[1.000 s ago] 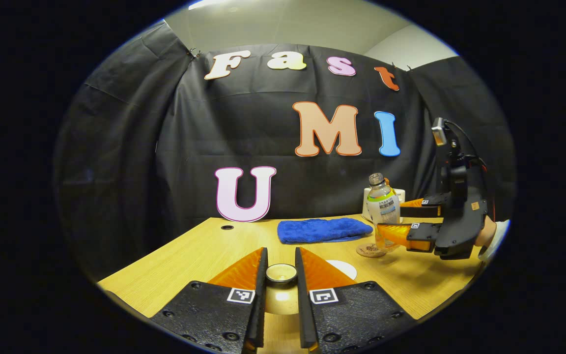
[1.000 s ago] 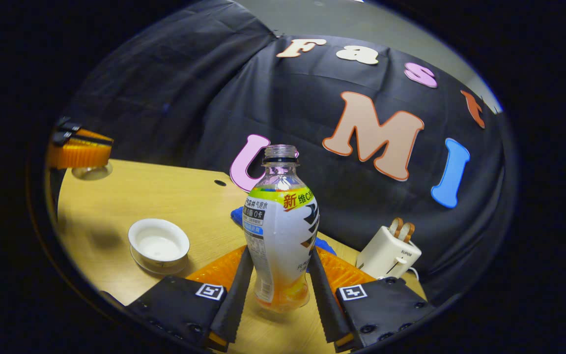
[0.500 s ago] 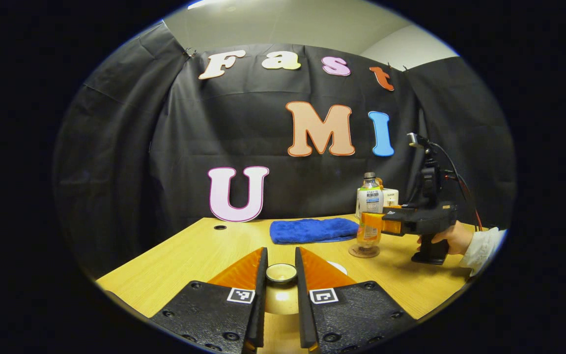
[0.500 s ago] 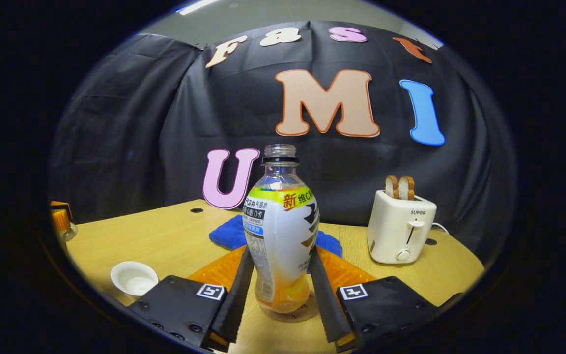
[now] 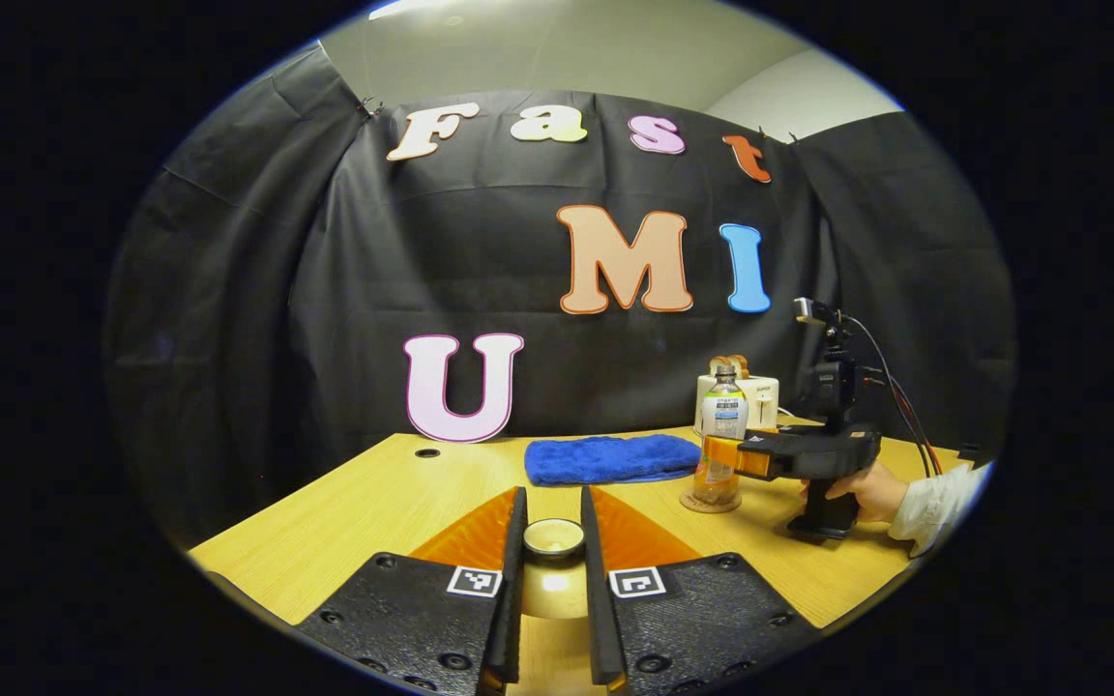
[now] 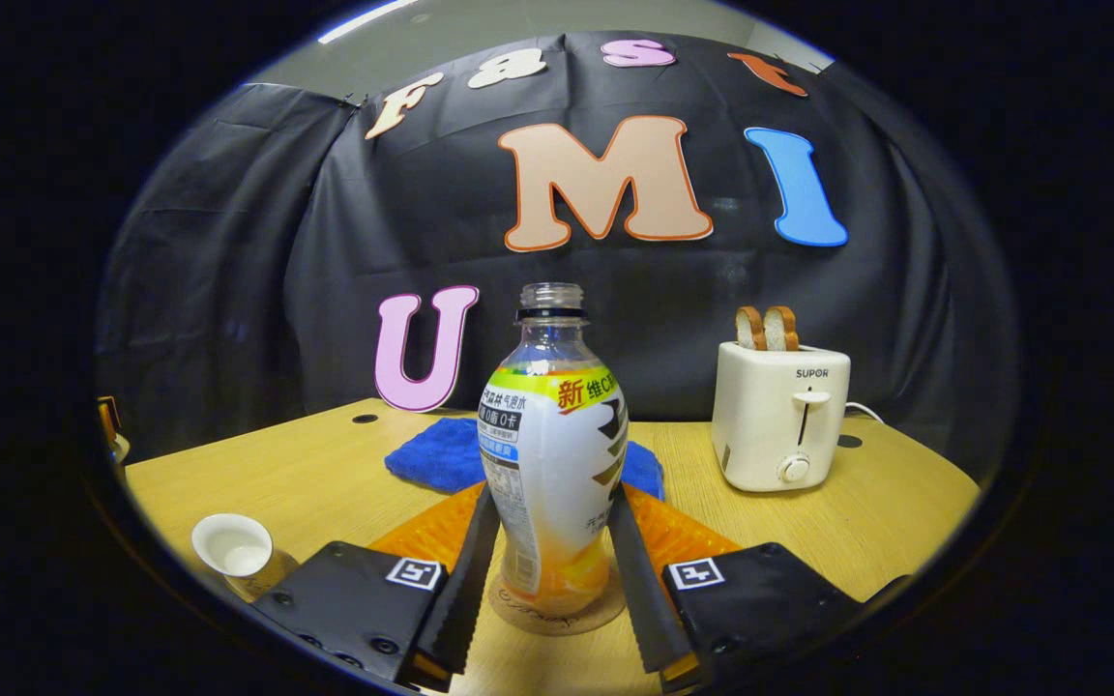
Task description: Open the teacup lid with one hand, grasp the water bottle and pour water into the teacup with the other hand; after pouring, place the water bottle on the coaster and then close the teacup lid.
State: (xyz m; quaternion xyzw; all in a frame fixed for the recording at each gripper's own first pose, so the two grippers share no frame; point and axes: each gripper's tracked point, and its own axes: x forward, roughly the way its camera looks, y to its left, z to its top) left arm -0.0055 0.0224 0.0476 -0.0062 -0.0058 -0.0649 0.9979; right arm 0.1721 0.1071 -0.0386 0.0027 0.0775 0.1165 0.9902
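A capless water bottle [image 6: 554,464] with a little orange liquid stands upright on the round coaster [image 6: 557,607]. My right gripper [image 6: 552,488] is shut on its lower body. The left gripper view shows that bottle [image 5: 721,430], the coaster [image 5: 710,503] and the right gripper [image 5: 726,455], held by a hand, at the right of the table. My left gripper [image 5: 553,495] is shut on the pale teacup lid [image 5: 554,539], held by its knob above the table. The uncovered white teacup [image 6: 233,546] sits at the lower left of the right gripper view.
A blue towel [image 6: 426,454] lies behind the bottle near the wall. A white toaster [image 6: 784,416] with two bread slices stands at the back right, with its cord behind it. The wooden table [image 5: 373,503] has a small hole near the back.
The right gripper has swung the bottle level and set it down on the coaster, farther from the teacup. The left gripper has kept still with the lid.
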